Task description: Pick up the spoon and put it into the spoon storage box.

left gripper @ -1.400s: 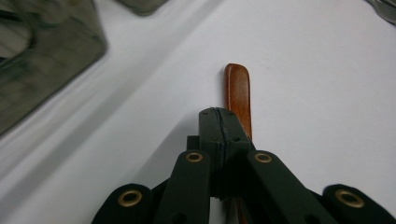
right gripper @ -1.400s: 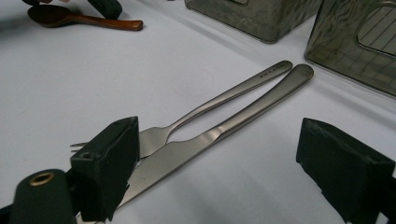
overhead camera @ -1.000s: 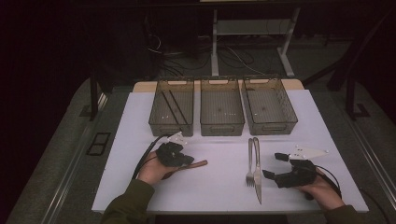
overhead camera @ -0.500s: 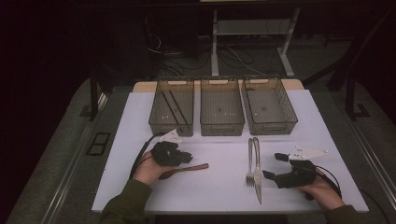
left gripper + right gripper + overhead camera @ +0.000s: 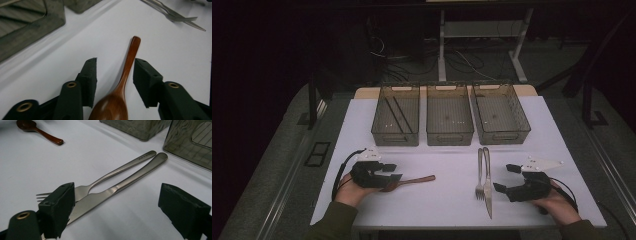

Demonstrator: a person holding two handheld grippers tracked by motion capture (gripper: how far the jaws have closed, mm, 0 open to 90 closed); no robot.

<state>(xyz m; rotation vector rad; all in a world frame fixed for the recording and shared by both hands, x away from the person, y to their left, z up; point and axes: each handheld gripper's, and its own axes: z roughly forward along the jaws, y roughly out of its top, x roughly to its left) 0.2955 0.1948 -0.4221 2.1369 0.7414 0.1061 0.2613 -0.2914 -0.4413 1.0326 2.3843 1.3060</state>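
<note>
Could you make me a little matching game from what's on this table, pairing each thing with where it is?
Things:
1. wooden spoon
2. fork
3. knife
4. left bin

Places:
A. lies just right of the fork, touching it
B. holds two dark sticks
C. between the open jaws of the left gripper
D. tines point toward the person, near the right gripper

Pairs: 1-C, 2-D, 3-A, 4-B
</note>
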